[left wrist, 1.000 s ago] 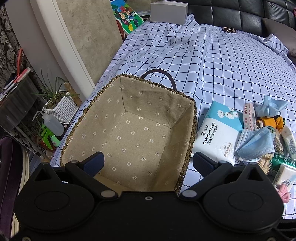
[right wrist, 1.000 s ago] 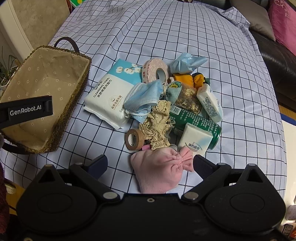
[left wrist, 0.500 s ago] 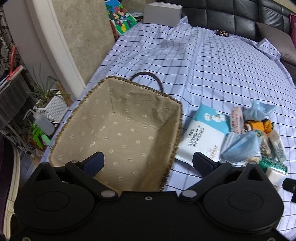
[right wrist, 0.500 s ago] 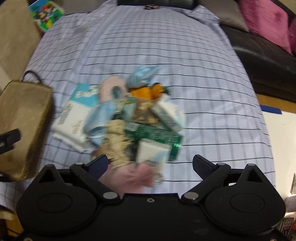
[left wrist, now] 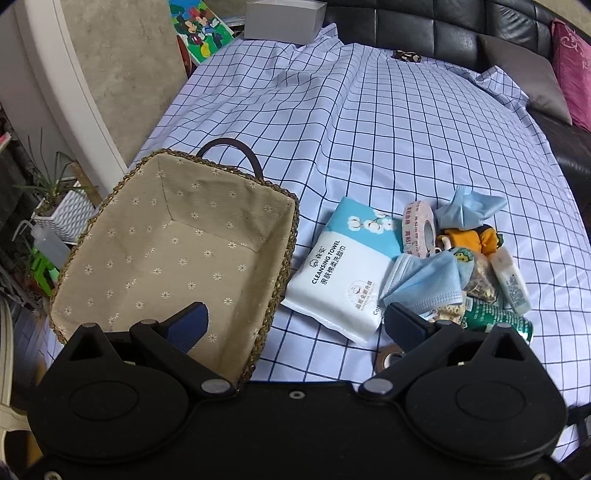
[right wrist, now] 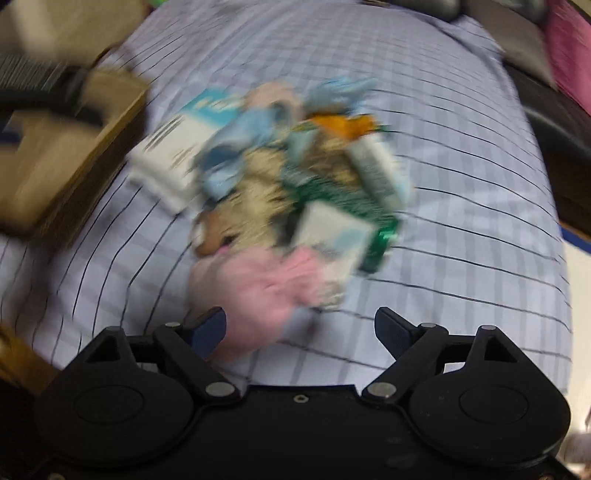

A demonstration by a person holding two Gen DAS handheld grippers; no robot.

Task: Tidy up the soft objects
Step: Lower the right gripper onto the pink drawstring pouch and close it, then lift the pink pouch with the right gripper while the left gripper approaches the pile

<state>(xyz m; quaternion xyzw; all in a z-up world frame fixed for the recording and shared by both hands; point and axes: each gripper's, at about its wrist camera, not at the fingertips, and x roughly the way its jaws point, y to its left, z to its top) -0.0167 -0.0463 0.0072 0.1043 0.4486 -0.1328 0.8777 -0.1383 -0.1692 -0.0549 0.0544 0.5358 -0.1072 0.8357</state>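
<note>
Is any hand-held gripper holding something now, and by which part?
Nothing is held. The left hand-held gripper is open and empty; the right hand-held gripper is open above the pink cloth.

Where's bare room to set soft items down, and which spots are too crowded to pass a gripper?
The lined basket holds nothing. The checked cloth is bare beyond the pile toward the sofa. A narrow bare strip runs between the basket and the cleansing towel pack. Right of the pack, masks, tape rolls and bottles overlap tightly.

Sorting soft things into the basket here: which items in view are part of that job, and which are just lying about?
Part of the job:
basket
pink cloth pouch
blue face mask
cleansing towel pack
lace trim

Just lying about:
tape roll
green can
small white tube
grey box
</note>
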